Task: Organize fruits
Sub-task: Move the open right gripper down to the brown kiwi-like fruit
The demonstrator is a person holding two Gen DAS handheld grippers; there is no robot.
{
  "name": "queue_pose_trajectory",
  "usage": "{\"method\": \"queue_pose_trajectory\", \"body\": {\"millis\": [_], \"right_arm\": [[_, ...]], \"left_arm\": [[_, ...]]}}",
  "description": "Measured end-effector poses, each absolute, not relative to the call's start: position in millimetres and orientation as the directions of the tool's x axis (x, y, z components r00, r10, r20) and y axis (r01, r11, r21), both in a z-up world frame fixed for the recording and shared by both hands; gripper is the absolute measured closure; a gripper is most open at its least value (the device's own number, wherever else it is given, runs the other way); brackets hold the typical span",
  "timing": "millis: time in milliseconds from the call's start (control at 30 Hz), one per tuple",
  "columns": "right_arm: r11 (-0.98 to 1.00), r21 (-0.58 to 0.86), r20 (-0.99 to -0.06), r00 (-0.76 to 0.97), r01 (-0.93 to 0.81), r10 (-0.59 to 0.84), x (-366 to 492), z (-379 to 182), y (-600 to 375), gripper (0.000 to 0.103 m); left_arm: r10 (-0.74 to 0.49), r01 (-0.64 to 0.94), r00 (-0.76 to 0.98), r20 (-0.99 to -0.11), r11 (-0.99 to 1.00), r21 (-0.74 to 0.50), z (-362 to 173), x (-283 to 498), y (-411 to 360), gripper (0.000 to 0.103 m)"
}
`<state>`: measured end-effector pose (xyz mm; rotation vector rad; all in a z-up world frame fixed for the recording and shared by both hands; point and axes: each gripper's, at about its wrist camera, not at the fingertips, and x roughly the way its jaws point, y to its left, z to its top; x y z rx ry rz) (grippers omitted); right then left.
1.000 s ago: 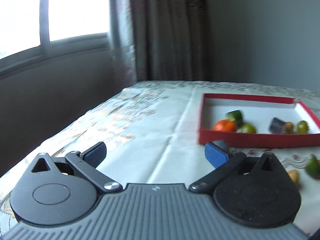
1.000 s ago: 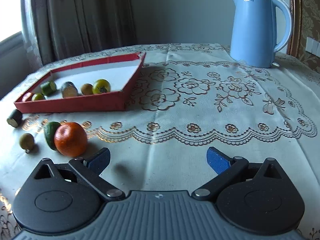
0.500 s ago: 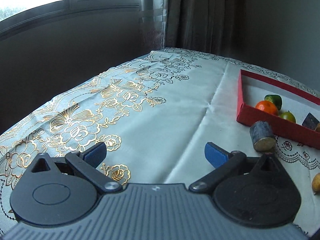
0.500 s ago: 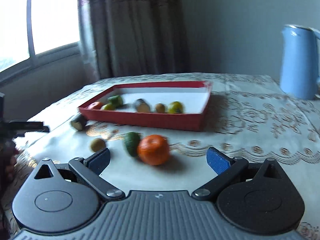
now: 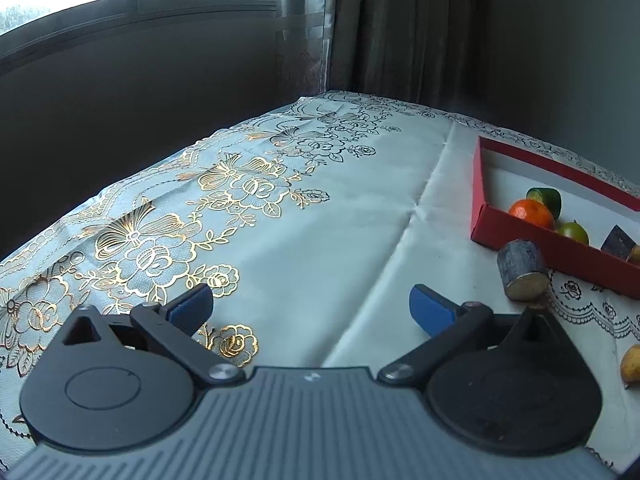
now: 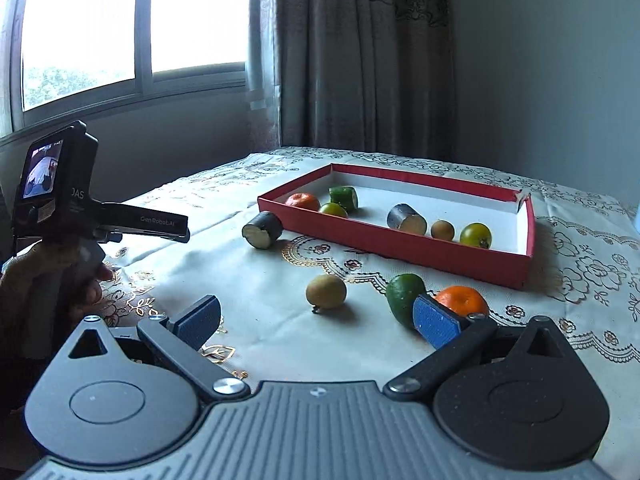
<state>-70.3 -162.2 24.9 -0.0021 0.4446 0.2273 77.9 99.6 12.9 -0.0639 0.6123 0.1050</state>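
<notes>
Four loose fruits lie at frame centre before the red tray [image 6: 400,240]; with the right gripper [image 6: 316,320] and left gripper [image 5: 310,306] both spread empty, best straddle the yellow-brown fruit [image 6: 326,290] squarely, closing gently.

Your right gripper's blue pad [image 6: 436,326] hides part of the orange [image 6: 464,300]; the left view's edge cuts off the red tray [image 5: 516,228] and a yellowish fruit [image 5: 632,364].

Glossy satin tablecloth [image 5: 340,216] with gilt print, matt red cardboard tray [image 6: 400,242], matt black plastic tongs [image 6: 316,320]
</notes>
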Motion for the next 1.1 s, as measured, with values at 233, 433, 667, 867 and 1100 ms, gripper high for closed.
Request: {"method": "queue_pose_trajectory", "body": {"millis": [233, 433, 667, 867, 1100], "right_arm": [[0.976, 0.021, -0.416, 0.886, -0.218, 0.207, -67, 25, -159, 0.0], [0.975, 0.013, -0.404, 0.891, -0.222, 0.208, -66, 25, -157, 0.0], [0.975, 0.008, -0.405, 0.89, -0.224, 0.208, -66, 25, -157, 0.0], [0.973, -0.03, -0.399, 0.895, -0.228, 0.197, -62, 30, -155, 0.0], [0.968, -0.022, -0.467, 0.859, -0.249, 0.211, -34, 29, -157, 0.001]], "left_arm": [[0.072, -0.111, 0.811, -0.58, 0.993, -0.032, 13, 78, 99, 0.0], [0.072, -0.113, 0.81, -0.581, 0.993, -0.034, 13, 78, 100, 0.0], [0.072, -0.113, 0.81, -0.582, 0.993, -0.035, 13, 79, 100, 0.0], [0.071, -0.115, 0.809, -0.583, 0.993, -0.038, 12, 79, 100, 0.0], [0.068, -0.116, 0.809, -0.584, 0.992, -0.046, 12, 79, 101, 0.0]]}}
